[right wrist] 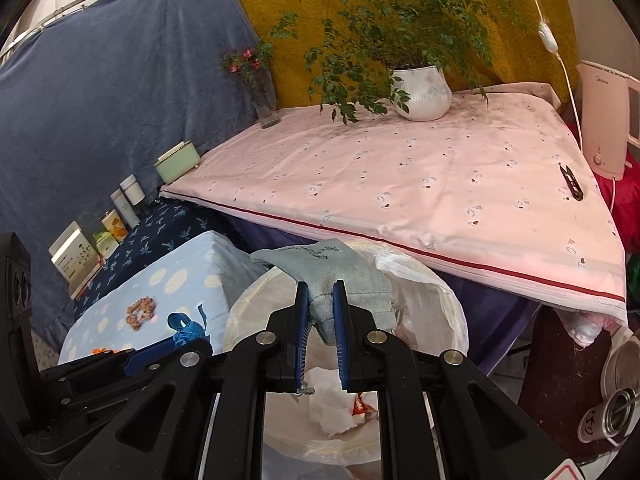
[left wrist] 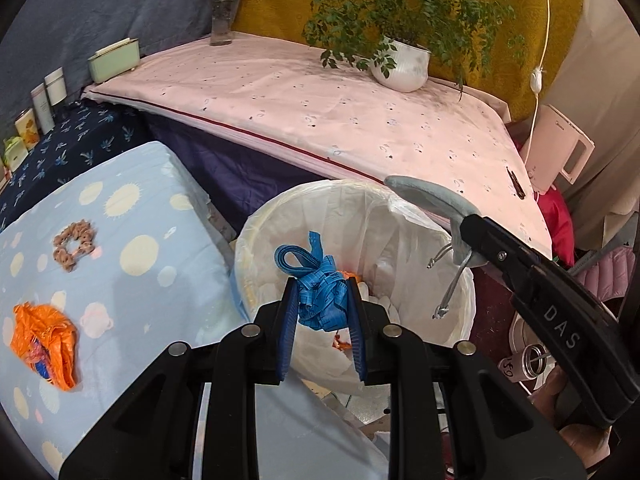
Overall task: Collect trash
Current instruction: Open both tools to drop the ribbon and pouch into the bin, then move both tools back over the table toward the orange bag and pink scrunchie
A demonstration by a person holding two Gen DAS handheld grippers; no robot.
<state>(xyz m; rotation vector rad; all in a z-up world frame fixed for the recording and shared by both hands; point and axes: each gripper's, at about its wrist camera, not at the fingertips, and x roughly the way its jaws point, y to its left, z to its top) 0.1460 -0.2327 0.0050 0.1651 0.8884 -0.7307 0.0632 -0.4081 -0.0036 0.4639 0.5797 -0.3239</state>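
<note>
My left gripper is shut on a crumpled blue measuring tape, held over the open white-lined trash bin. Over the same bin, my right gripper is shut on a grey face mask; from the left wrist view that mask hangs above the bin's right rim with its ear loops dangling. White tissue and an orange wrapper lie inside the bin. The blue tape and the left gripper's finger show at the lower left of the right wrist view.
On the light blue dotted cloth lie an orange plastic bag and a beige scrunchie. Behind the bin, a pink-covered table holds a potted plant, a flower vase and a black clip. A kettle stands at right.
</note>
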